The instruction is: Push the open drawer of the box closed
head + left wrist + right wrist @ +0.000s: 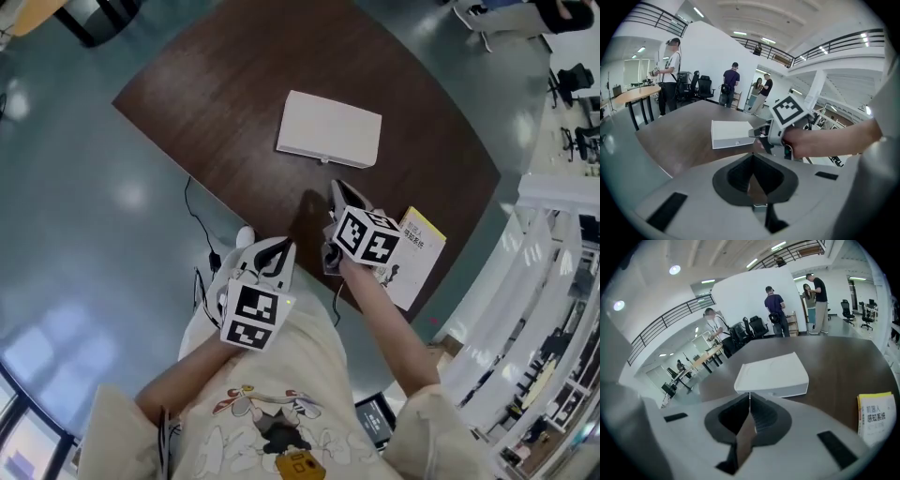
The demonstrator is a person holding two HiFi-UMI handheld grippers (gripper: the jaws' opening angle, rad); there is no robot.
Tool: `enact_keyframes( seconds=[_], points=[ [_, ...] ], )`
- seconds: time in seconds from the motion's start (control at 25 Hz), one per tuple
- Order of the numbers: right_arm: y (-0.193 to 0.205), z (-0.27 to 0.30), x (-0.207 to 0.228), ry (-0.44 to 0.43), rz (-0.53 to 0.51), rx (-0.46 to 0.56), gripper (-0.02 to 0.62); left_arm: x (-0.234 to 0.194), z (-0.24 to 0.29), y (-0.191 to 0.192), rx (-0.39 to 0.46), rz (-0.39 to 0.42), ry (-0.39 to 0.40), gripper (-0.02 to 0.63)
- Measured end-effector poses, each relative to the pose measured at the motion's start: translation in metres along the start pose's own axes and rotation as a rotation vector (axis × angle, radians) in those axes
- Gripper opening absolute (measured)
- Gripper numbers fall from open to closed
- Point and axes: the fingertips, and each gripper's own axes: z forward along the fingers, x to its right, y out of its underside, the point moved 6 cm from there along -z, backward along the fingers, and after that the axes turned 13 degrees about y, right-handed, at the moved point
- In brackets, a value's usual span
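The box (328, 129) lies flat mid-table (234, 94), long side running across, tab front toward the person. R gripper (336, 187) is nearer, just short of that front and aimed at it, jaws closed, nothing btwn. L gripper (279, 251) hangs back near the table edge, also closed and empty. Can't tell how far the drawer (787, 390) sticks out; looks near flush.

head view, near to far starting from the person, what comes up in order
left gripper → right gripper → white box; the yellow book lies about level with the right gripper, so it is left out
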Motion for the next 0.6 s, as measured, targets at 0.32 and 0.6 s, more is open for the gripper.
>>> enact_keyframes(
  seconds=[0.32, 0.6],
  points=[
    [-0.003, -0.096, -0.053, -0.166, -0.036, 0.168, 0.006, -0.004, -0.041, -0.027, 0.074, 0.047, 0.036, 0.006],
    [0.019, -0.156, -0.068, -0.179, -0.157, 0.251, 0.006, 0.009, -0.048, -0.028, 0.071, 0.097, 0.079, 0.005]
  ],
)
